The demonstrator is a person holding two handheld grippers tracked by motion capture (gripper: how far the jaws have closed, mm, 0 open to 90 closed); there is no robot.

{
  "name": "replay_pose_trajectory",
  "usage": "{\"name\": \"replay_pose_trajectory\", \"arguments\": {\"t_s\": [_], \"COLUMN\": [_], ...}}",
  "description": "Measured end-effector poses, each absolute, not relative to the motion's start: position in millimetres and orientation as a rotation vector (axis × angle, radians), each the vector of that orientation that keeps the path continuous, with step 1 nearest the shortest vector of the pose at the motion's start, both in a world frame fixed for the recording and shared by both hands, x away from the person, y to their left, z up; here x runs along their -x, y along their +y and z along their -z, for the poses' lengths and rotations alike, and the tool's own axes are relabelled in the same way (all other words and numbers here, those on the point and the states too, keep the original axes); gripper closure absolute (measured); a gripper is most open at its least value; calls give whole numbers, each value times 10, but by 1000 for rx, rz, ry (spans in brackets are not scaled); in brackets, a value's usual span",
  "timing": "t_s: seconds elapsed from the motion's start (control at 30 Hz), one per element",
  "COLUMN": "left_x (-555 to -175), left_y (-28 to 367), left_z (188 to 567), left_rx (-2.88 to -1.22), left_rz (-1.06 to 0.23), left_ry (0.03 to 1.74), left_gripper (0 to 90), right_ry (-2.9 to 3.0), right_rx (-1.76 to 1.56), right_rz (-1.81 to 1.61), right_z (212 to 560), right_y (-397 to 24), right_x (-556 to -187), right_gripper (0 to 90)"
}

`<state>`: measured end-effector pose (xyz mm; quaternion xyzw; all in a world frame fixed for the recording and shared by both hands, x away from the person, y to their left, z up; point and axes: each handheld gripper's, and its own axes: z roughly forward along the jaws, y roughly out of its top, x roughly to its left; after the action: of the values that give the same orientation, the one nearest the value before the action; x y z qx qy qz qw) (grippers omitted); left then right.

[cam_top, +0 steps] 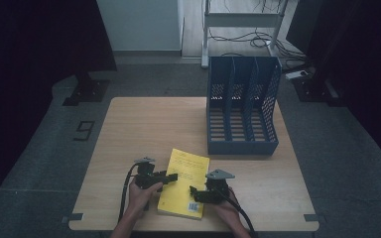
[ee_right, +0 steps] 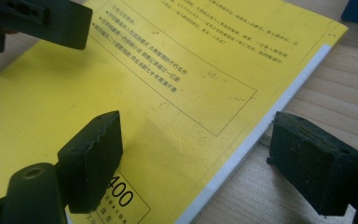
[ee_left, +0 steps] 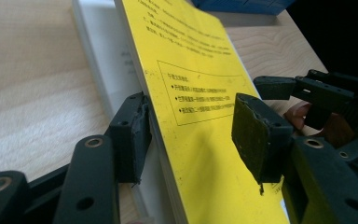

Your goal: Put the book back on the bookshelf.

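Your left hand (cam_top: 141,196) comes in from the bottom edge and holds the left gripper (cam_top: 171,176) low, pointing to the right. Its jaws stand apart, one pad (ee_left: 137,133) low and the other (ee_left: 251,135) raised opposite it. Your right hand (cam_top: 225,203) holds the right gripper (cam_top: 192,191) just beside it, pointing left toward the other. Its jaws are also spread wide, pads (ee_right: 93,158) well apart. Both forearms angle inward, and a cable trails back from each gripper.

The yellow book (ee_right: 177,93) shows "400" on its cover; a "9" mark (cam_top: 84,130) sits on the floor.
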<state>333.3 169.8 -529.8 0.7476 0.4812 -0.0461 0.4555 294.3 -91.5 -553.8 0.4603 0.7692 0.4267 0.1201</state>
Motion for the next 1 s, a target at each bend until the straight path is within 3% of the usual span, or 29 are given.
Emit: {"name": "replay_pose_trajectory", "arguments": {"t_s": [0.27, 0.47, 0.73, 0.87, 1.0], "left_x": [-3299, -3356, -3340, -3308, -3290], "left_y": [1608, 1657, 1637, 1588, 1583], "left_z": [5288, 5354, 5334, 5329, 5320], "left_rx": [-1878, -1774, -1778, -1855, -1861], "left_rz": [40, 184, 203, 81, 37], "left_ry": [1189, 1213, 1178, 1188, 1189], "left_gripper": [432, 405, 457, 520, 622], "right_ry": [2242, 2239, 2237, 2237, 2237], "right_rx": [-1350, -1351, -1355, -1355, -1356], "right_rz": [-1243, -1241, -1246, -1245, -1246], "right_z": [5537, 5537, 5537, 5537, 5537], "right_y": [-907, -903, -905, -905, -905], "right_x": [-2940, -2939, -2940, -2940, -2940], "right_gripper": [166, 165, 165, 165, 165]}}
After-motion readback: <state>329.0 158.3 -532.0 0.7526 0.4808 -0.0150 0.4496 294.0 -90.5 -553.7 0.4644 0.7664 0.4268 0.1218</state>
